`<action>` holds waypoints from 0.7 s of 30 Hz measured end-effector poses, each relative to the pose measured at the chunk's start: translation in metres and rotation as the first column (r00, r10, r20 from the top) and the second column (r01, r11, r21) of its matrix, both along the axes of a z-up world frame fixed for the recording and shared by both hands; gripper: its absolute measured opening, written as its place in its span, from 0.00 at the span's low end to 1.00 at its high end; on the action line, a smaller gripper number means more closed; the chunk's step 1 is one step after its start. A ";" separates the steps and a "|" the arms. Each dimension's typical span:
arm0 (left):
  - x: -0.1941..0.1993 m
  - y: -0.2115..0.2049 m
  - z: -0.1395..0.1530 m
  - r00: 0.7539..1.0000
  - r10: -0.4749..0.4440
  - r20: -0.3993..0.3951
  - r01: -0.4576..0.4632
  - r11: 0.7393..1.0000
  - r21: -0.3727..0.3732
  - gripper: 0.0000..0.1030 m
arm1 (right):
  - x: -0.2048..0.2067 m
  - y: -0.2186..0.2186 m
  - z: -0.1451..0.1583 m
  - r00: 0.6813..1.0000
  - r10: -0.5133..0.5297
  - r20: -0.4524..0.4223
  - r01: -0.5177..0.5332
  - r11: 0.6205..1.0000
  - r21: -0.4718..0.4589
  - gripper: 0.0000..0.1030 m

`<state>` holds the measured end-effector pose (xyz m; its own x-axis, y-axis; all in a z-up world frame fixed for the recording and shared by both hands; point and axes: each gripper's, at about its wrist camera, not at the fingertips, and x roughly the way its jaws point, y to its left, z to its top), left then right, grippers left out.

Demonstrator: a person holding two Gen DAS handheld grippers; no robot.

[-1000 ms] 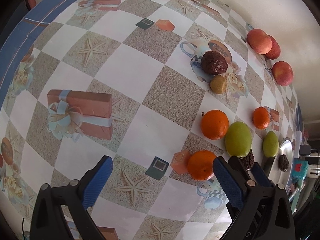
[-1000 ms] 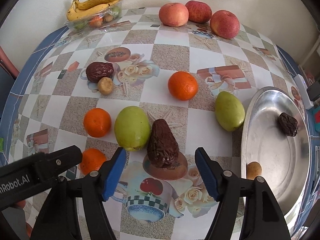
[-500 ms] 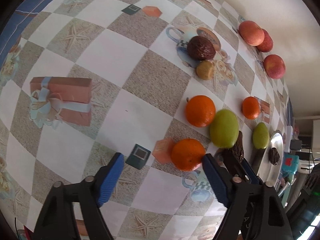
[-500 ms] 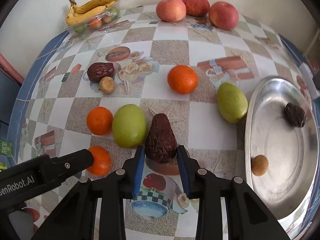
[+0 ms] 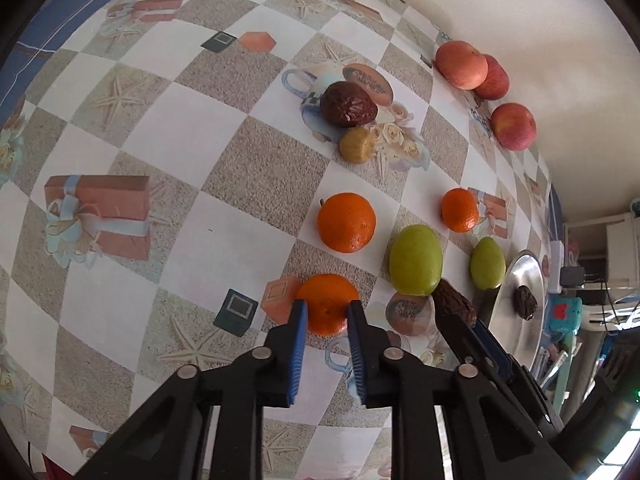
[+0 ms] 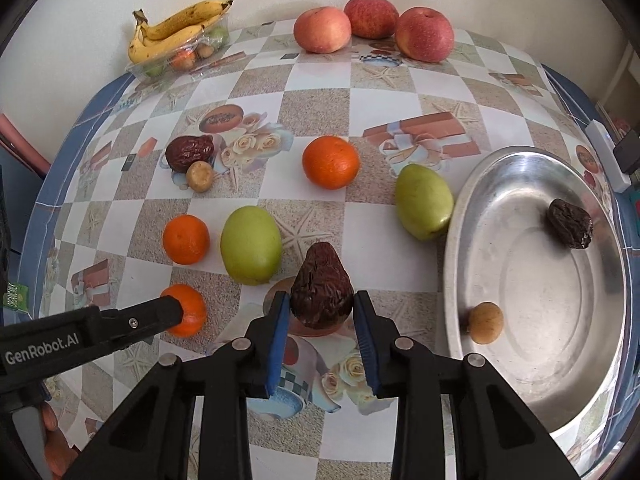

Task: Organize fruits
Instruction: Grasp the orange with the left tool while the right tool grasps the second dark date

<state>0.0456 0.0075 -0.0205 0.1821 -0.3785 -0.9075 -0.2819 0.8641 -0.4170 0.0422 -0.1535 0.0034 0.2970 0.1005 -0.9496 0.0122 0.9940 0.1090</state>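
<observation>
On the patterned tablecloth, my left gripper (image 5: pixel 327 306) is shut on a small orange (image 5: pixel 328 292); the right wrist view shows its finger against that orange (image 6: pixel 189 309). My right gripper (image 6: pixel 321 298) is shut on a dark wrinkled fruit (image 6: pixel 322 280) that stands point-up between the blue pads, beside a green fruit (image 6: pixel 251 245). To the right lies a silver tray (image 6: pixel 540 280) holding another dark wrinkled fruit (image 6: pixel 570 224) and a small tan fruit (image 6: pixel 485 322).
Two more oranges (image 6: pixel 331 162) (image 6: pixel 186 239), a second green fruit (image 6: pixel 424 202), and a dark fruit (image 6: pixel 189 153) with a tan one (image 6: pixel 200 176) lie mid-table. Three apples (image 6: pixel 370 16) and a bag with bananas (image 6: pixel 176 32) sit along the back wall.
Both grippers went from wide open to shut: the left closed around the near orange, the right around the dark wrinkled fruit. Both views shifted slightly.
</observation>
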 end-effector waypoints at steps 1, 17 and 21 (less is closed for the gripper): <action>-0.001 0.002 0.000 1.000 0.004 0.003 -0.004 1.000 0.001 0.19 | 0.000 -0.001 0.001 1.000 -0.002 0.003 0.002 1.000 0.002 0.33; 0.000 0.003 -0.023 0.998 0.019 -0.056 -0.019 1.000 0.010 0.70 | -0.004 -0.004 0.017 0.999 0.016 0.044 -0.016 1.000 0.002 0.30; 0.000 -0.002 -0.021 0.999 -0.003 -0.039 0.004 1.000 0.020 0.58 | -0.003 -0.004 0.016 0.999 0.017 0.046 -0.017 1.000 0.004 0.30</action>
<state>0.0458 0.0053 -0.0416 0.1447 -0.3612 -0.9212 -0.2946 0.8730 -0.3886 0.0388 -0.1575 0.0194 0.3382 0.1096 -0.9347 -0.0098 0.9936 0.1130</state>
